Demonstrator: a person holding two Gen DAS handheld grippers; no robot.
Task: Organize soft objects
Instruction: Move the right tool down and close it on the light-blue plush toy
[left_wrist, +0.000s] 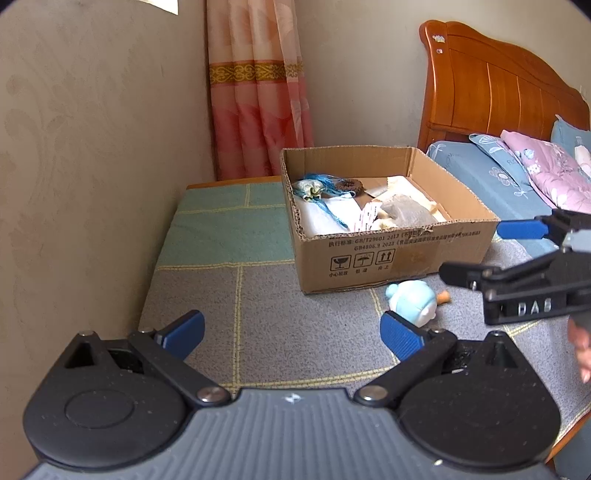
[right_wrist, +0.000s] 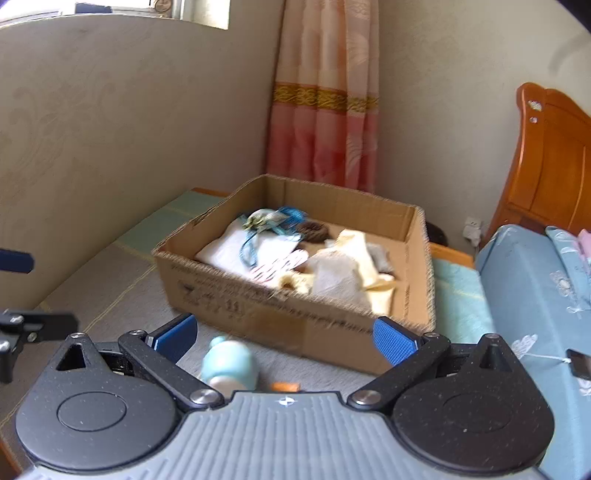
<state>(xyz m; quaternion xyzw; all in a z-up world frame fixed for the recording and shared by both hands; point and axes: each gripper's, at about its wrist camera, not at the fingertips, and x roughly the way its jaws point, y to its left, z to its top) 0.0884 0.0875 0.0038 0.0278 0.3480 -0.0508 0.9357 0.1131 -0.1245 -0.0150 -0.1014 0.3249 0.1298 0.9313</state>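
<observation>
Background: a pink curtain (left_wrist: 258, 88) with a gold patterned band hangs in the room corner between beige patterned walls (left_wrist: 92, 147); a strip of window (right_wrist: 110, 7) shows at the top of the right wrist view. A carved orange wooden headboard (left_wrist: 495, 85) stands at right, with a blue floral bedsheet (left_wrist: 476, 177) and a pink floral quilt (left_wrist: 554, 170) on the bed below it. A white wall socket (right_wrist: 472, 223) sits low beside the headboard; a small dark, phone-like item (right_wrist: 580, 363) lies on the bedsheet at the frame edge.
</observation>
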